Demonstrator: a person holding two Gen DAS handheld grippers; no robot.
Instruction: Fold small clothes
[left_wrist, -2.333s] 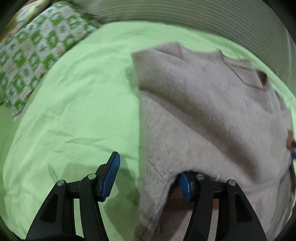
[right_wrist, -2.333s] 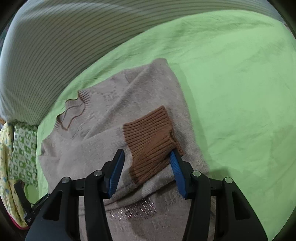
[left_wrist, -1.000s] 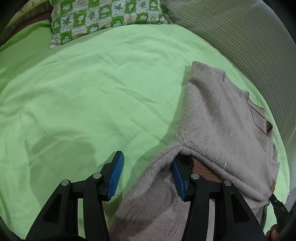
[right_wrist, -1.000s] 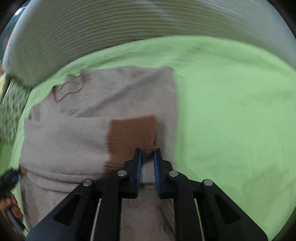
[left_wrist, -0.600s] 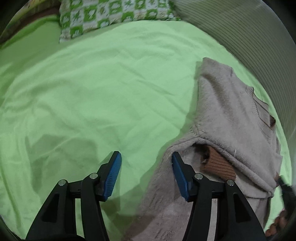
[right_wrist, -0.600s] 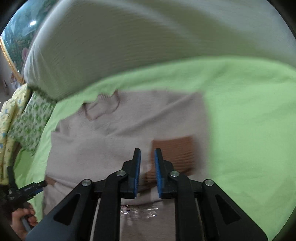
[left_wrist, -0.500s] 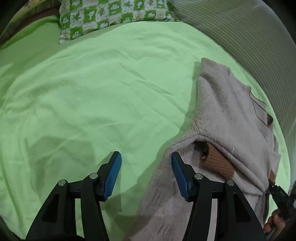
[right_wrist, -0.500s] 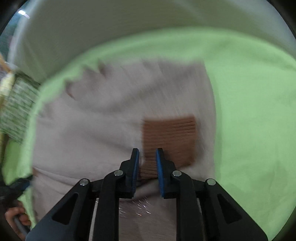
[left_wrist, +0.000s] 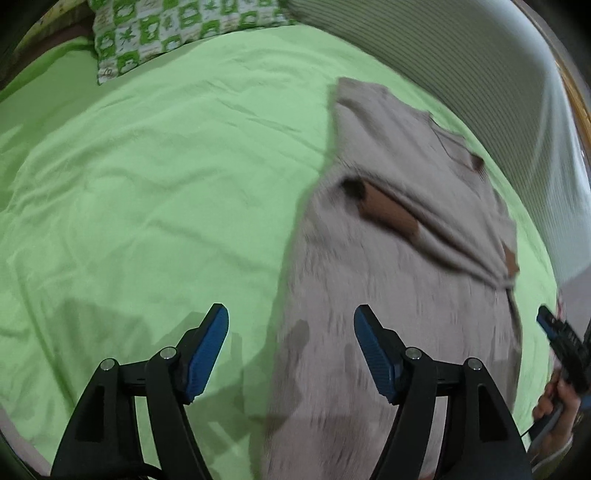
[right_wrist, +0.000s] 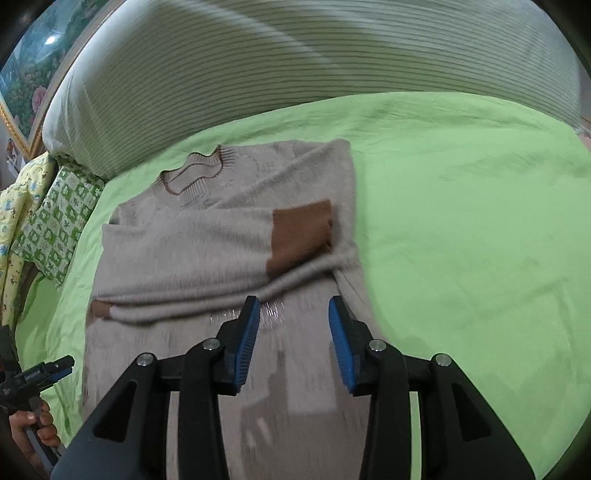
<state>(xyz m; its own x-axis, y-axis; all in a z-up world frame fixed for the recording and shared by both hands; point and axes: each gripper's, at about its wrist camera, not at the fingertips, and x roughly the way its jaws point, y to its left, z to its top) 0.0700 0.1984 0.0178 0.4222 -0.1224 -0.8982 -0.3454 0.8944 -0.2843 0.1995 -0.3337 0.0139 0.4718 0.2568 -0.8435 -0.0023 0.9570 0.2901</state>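
Two grippers, left (left_wrist: 291, 345) and right (right_wrist: 292, 332), opening over one sweater (right_wrist: 207, 251)

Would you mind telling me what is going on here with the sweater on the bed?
A person with a gripper in each hand is folding a beige sweater on a green sheet. Both sleeves lie folded across the chest, brown cuff showing. The left gripper and right gripper hover above it, jaws opening, holding nothing.

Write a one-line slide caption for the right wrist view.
Right claw, empty and opening, above a beige sweater on the green sheet, both brown-cuffed sleeves folded across its chest.
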